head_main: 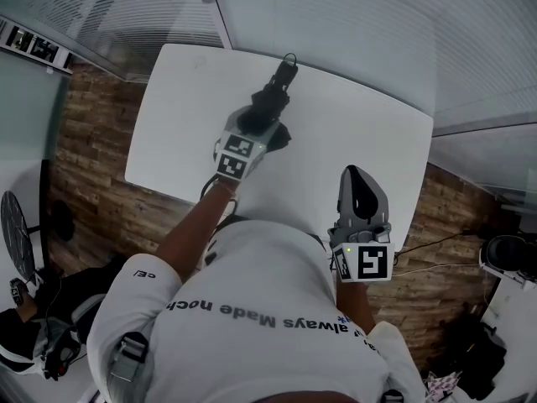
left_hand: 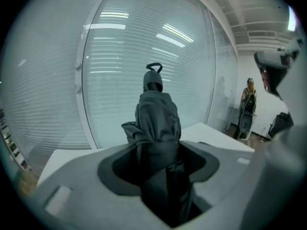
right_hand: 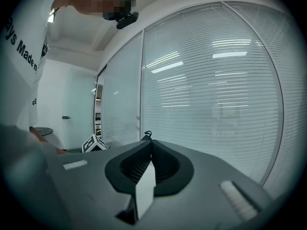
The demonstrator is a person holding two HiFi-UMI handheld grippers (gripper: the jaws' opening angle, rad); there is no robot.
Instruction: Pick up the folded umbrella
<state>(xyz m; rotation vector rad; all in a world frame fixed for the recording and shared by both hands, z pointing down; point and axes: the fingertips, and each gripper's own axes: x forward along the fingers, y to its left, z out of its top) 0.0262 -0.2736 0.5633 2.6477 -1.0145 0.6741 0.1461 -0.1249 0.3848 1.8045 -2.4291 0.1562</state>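
Observation:
The folded umbrella (head_main: 281,82) is a dark bundle of fabric with a small loop strap at its far end. My left gripper (head_main: 267,116) is shut on its near part and holds it over the white table (head_main: 176,116). In the left gripper view the umbrella (left_hand: 156,114) sticks out from between the jaws of the left gripper (left_hand: 158,164), clear of the table (left_hand: 218,134). My right gripper (head_main: 354,179) hangs near the table's front right edge; the right gripper (right_hand: 149,146) is shut with nothing in it.
A glass wall with blinds (head_main: 352,23) runs along the table's far side. Wood floor (head_main: 92,158) surrounds the table. Cables (head_main: 436,254) and gear lie on the floor at the right, a round black stand (head_main: 17,233) at the left. A person (left_hand: 248,107) stands far off.

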